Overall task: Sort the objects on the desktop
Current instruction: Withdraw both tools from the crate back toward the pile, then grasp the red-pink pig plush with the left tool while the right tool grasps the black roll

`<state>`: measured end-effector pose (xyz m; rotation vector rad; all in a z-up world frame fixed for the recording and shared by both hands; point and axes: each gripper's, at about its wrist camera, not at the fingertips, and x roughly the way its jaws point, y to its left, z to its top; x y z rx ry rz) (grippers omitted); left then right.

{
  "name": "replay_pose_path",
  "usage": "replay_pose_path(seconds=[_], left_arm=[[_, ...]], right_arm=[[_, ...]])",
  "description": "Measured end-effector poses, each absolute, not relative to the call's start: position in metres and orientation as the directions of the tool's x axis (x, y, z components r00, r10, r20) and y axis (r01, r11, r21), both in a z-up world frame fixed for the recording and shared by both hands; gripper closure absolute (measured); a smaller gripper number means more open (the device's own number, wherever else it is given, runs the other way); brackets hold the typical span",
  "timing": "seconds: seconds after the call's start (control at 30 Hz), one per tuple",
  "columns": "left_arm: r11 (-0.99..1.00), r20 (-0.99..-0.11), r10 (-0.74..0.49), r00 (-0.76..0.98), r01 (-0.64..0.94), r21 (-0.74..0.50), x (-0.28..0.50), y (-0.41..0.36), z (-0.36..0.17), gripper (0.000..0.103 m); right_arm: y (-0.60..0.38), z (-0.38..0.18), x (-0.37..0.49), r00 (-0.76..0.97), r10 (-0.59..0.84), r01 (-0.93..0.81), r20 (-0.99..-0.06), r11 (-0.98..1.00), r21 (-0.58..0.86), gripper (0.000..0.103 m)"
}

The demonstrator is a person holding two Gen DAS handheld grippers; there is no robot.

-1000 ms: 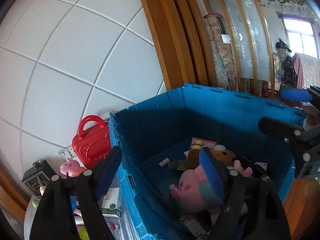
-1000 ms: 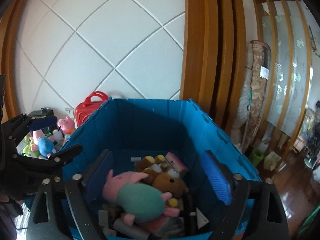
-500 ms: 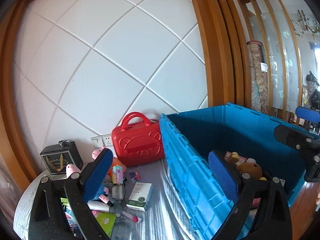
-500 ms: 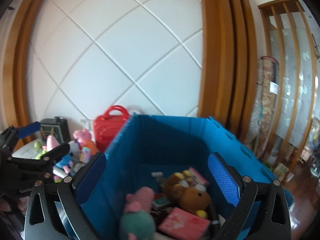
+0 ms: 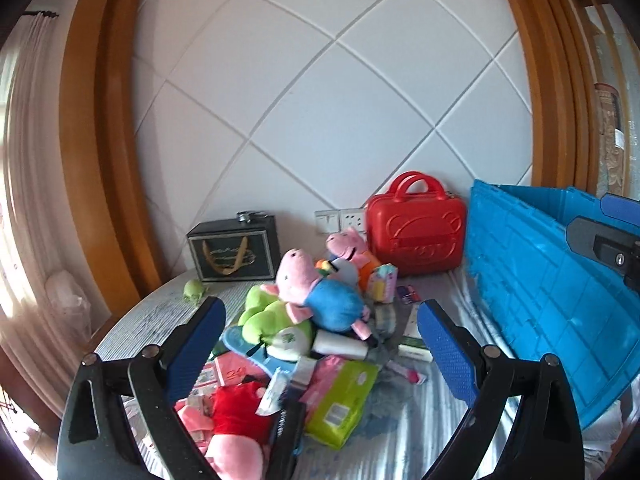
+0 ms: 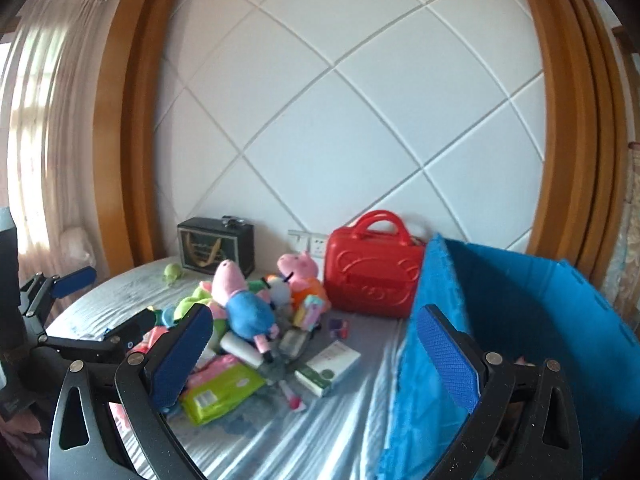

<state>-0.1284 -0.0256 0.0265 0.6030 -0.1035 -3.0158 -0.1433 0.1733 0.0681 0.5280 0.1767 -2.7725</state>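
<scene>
Grey-clothed bench [image 5: 400, 440] under a quilted wall; both grippers' fingers spread, empty; I'd lower the left gripper [image 5: 320, 344] squarely over the blue-shirted pig plush [image 5: 320, 296] atop the pile, beside the blue crate [image 5: 560, 300].

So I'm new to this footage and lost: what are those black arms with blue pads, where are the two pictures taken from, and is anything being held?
They are two hand-held grippers; a person carries one in each hand. Each has a camera looking forward along its two fingers, hence two pictures. The left gripper is open over a toy pile: a pig in blue, a green pack and a white box. The right gripper is open too, beside the blue crate. A red case stands by the wall. Nothing is held.
</scene>
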Motion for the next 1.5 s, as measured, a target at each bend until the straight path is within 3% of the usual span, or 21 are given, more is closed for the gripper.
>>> replay_pose_path(seconds=[0.4,0.47,0.6,1.03,1.3,1.5], left_arm=[[-0.975,-0.652,-0.178,-0.737,0.222,0.016,-0.128,-0.171,-0.090,0.006],[-0.973,-0.683,-0.169,-0.711,0.231,0.000,-0.131,-0.182,-0.106,0.013],[-0.980,-0.733,-0.115,-0.671,0.199,-0.028,-0.139,-0.190,-0.131,0.023],[-0.999,-0.814,0.021,-0.580,0.024,-0.044,-0.187,-0.174,-0.169,0.024],[-0.999,-0.863,0.047,-0.503,-0.009,-0.049,-0.221,-0.177,-0.192,0.025],[-0.997,-0.878,0.072,-0.473,-0.059,-0.050,-0.237,-0.180,-0.198,0.025]], right_arm=[[0.077,-0.046,-0.195,-0.688,-0.336,0.383,-0.643,-0.921,0.072,0.000],[0.066,-0.065,-0.202,-0.650,-0.344,0.380,-0.678,-0.919,0.102,0.000],[0.045,-0.102,-0.211,-0.554,-0.338,0.369,-0.761,-0.919,0.139,0.000],[0.004,-0.163,-0.220,-0.422,-0.286,0.294,-0.860,-0.941,0.168,0.000],[-0.016,-0.184,-0.235,-0.372,-0.313,0.253,-0.874,-0.940,0.228,0.029],[-0.016,-0.194,-0.249,-0.342,-0.345,0.197,-0.874,-0.936,0.292,0.041]])
